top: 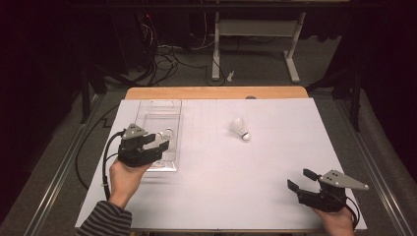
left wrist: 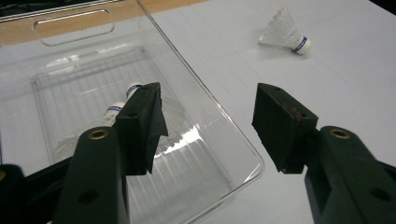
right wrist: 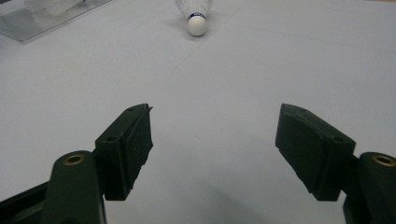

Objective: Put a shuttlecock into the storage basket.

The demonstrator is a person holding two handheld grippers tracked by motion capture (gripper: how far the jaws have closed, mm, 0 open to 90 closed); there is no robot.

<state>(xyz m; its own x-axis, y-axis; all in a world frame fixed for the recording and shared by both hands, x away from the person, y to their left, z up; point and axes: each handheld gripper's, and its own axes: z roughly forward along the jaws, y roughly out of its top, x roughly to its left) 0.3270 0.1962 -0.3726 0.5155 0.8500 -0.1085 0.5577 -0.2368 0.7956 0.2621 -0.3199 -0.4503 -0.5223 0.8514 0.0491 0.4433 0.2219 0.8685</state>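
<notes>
I find my left gripper (top: 160, 140) held above the near end of the clear plastic tray (top: 147, 109), jaws standing wide apart with nothing between the pads. In the left gripper view the tray's near right corner lies directly below the gap of the left gripper (left wrist: 208, 109). Two shuttlecocks lie inside the tray (left wrist: 224, 135): the nearer shuttlecock (left wrist: 109, 114) sits partly behind the left jaw, and the second shuttlecock (left wrist: 134, 87) lies just beyond it, close beside the first. Both have their cork ends pointing away from the gripper.

A loose shuttlecock (top: 239, 129) lies on its side on the white table (top: 275, 162), ahead and to the right of the left gripper, well apart from the tray. In the left gripper view this loose shuttlecock (left wrist: 286, 32) shows its cork end turned to the right.

My right gripper (top: 301, 180) rests low at the near right of the table, jaws likewise spread and empty. From the right gripper (right wrist: 212, 140) the loose shuttlecock (right wrist: 195, 14) lies straight ahead, well apart, cork end toward the gripper.
</notes>
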